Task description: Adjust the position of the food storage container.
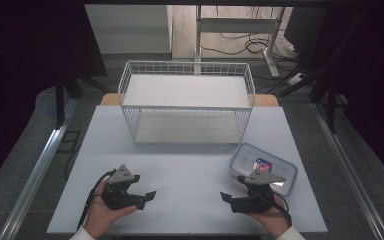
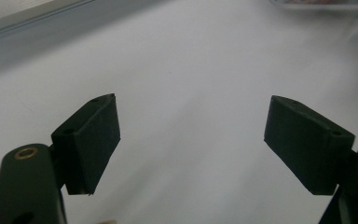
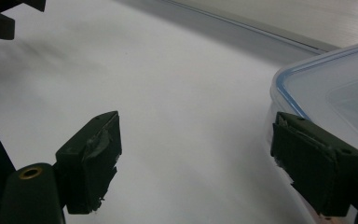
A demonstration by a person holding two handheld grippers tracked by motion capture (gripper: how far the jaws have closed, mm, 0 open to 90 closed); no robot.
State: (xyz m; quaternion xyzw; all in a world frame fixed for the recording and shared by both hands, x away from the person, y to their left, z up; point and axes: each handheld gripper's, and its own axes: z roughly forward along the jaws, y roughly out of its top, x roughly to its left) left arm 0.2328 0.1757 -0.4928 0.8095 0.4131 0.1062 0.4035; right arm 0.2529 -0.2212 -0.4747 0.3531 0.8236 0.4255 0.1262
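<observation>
Left gripper: two black jaws spread wide, gripping nothing, bare white tabletop between and under them. In the high view, held in the left hand low over the near left part of the table, jaws aimed toward the middle and the other gripper.

Right gripper: jaws equally wide apart, empty; worn pads with peeling tape on the inner faces. One jaw just beside the wall of a clear rectangular plastic container with a blue-rimmed snap lid, whether touching cannot be told; the other jaw over bare table. In the high view, held in the right hand at the near right, jaws aimed left, grey three-cornered plate on top overlapping the container's near edge.

Container lying flat on the table's right side, lid on, something red and blue inside.

Farther back, centred: a white wire basket-shelf with two white tiers, well apart from both grippers.
</observation>
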